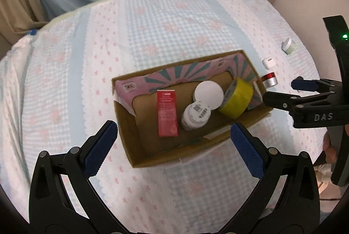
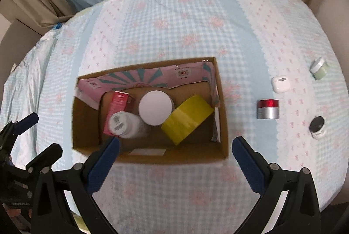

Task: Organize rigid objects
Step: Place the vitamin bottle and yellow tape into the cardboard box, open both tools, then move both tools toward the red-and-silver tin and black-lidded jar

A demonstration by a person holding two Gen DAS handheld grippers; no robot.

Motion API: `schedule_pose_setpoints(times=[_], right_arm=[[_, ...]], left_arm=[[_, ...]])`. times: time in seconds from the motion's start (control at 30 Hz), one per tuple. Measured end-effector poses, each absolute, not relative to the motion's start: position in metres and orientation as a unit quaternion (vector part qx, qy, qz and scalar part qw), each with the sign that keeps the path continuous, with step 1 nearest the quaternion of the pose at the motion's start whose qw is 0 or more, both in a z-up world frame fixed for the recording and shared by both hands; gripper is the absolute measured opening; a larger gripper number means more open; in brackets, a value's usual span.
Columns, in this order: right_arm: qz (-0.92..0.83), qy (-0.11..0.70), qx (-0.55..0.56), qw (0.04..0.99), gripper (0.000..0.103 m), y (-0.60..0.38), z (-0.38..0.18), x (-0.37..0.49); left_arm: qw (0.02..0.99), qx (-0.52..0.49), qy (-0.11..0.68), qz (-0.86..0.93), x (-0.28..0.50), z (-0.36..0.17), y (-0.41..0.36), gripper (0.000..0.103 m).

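Right wrist: red-lidded silver jar [image 2: 268, 109] upright, outside box [image 2: 222, 116].

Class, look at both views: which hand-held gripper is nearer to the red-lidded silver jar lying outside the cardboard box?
Right. The right hand-held gripper reaches in beside the red-lidded silver jar, at the cardboard box right end. The left hand-held gripper hangs open over the box's near-left side, farther away.

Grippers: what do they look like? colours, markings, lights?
Both alike: black plastic linkage arms with round silver pivot pins, ending in jaws faced with textured dark-blue pads. The right gripper, seen from the left wrist, has raised "DAS" lettering and a green LED lit on its body. The left gripper shows no markings.
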State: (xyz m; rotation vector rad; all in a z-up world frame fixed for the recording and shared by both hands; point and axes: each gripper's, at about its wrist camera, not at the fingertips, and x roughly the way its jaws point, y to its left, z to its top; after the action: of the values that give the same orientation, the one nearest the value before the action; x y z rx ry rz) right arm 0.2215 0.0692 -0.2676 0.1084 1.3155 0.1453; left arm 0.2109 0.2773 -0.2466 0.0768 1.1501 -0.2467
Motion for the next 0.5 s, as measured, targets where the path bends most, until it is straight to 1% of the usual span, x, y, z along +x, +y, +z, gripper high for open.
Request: schedule_pose_setpoints(times=[0.2, 0.33, 0.5], right_arm=[[0.057, 0.598, 0.038, 0.798, 0.103, 0.061, -0.224, 0.195], [0.046, 0.578, 0.048, 0.813, 0.103, 0.044, -0.205, 0.174], [0.007, 0.557, 0.071, 0.828, 0.103, -0.002, -0.186, 0.148]], left_arm=[[0.849, 0.019, 0.514, -0.12, 0.189, -0.205, 0.267, 0.103], [0.853, 0.007, 0.506, -0.126, 0.176, -0.191, 0.252, 0.103], [0.859, 0.011, 0.496, -0.128, 0.162, -0.177, 0.22, 0.103]])
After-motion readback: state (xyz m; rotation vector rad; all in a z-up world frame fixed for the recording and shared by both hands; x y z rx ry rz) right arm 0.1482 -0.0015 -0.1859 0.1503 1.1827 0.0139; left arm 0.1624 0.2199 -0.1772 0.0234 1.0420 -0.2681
